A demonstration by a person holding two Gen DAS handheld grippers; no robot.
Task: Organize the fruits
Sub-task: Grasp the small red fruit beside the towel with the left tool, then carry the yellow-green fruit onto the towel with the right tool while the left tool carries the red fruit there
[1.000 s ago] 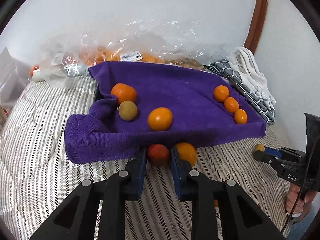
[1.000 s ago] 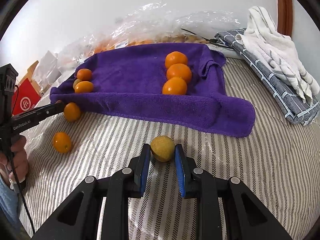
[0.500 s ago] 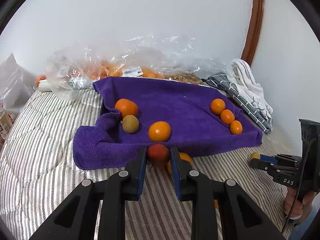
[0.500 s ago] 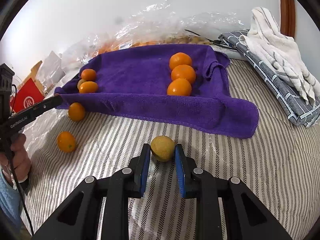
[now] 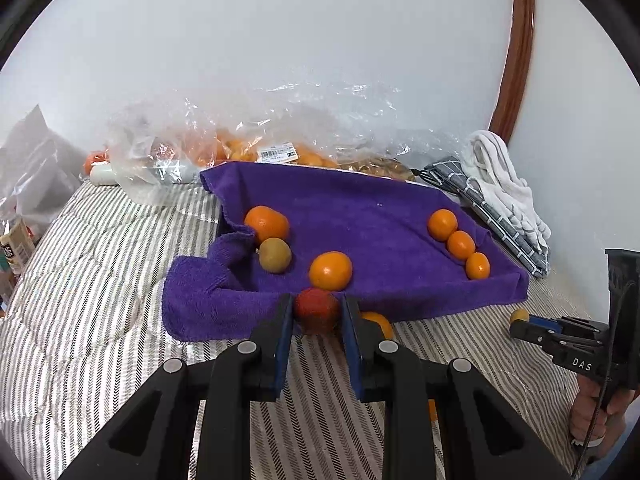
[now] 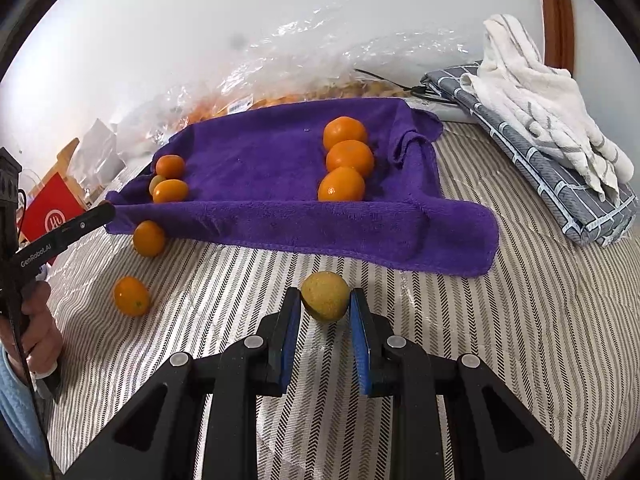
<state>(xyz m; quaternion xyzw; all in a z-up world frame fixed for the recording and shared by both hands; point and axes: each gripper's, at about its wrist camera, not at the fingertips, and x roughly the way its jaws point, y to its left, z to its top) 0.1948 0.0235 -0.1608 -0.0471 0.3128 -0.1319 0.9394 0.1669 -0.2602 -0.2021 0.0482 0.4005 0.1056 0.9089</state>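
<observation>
Left view has tipped up since a second ago: more wall shows, the purple towel (image 5: 360, 220) sits lower in view, and the red fruit (image 5: 316, 310) is still clamped. Right view nearly unchanged, with the yellow-green fruit (image 6: 325, 297) still pinched.

Left tongs (image 5: 316, 322) are narrow, blue pads pressed on both sides of the red fruit, held just at the towel's near edge. Behind the right pad 1 orange (image 5: 378, 322) lies on the striped bed cover (image 5: 100, 300), touching the towel hem.

Right tongs (image 6: 325, 320) are narrow, closed on the yellow-green fruit, above the bed cover in front of the towel, apart from it.

On the towel, left-wrist view: 1 orange (image 5: 267, 224) at the left fold, 1 greenish-brown fruit (image 5: 275, 255) touching it, and 1 orange (image 5: 330, 271) near the front edge. A row of 3 small oranges (image 5: 460, 245) sits along the right side, each touching the next.

Right-wrist view: 2 loose oranges on the bed cover at left, 1 (image 6: 149, 238) against the towel hem and 1 (image 6: 131, 296) farther out.

A hand (image 6: 38, 320) with a blue sleeve grips the left tool's handle at the left edge.

Behind the towel is a clear plastic bag (image 5: 248, 136) with orange fruit inside and a barcode label. To the right, a white towel (image 6: 540, 92) lies piled on a grey checked cloth (image 6: 560, 184). A red box (image 6: 50, 208) sits at far left.
</observation>
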